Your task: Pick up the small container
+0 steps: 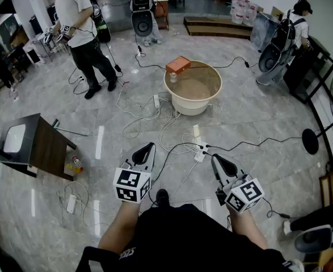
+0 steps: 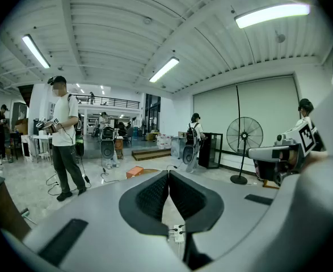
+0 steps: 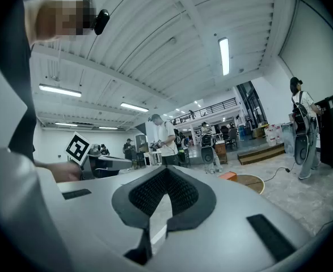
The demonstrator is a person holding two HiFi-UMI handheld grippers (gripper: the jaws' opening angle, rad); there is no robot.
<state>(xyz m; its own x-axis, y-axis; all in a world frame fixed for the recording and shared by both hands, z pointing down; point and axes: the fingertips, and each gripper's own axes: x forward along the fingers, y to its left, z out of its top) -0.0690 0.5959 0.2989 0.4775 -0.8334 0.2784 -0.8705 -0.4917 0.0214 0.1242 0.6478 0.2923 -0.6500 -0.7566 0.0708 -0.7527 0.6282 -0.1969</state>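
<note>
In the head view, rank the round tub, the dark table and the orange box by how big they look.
1. Dark table and round tub: they look about alike, and the table sits nearer the camera, so I won't rank them.
2. Orange box: clearly smallest.

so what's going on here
A person holds the left claw and the right claw low in front of them, both shut and empty. Ahead stands a tub with an orange box on its rim and what looks like the small container just inside. Nothing is picked up yet.
</note>
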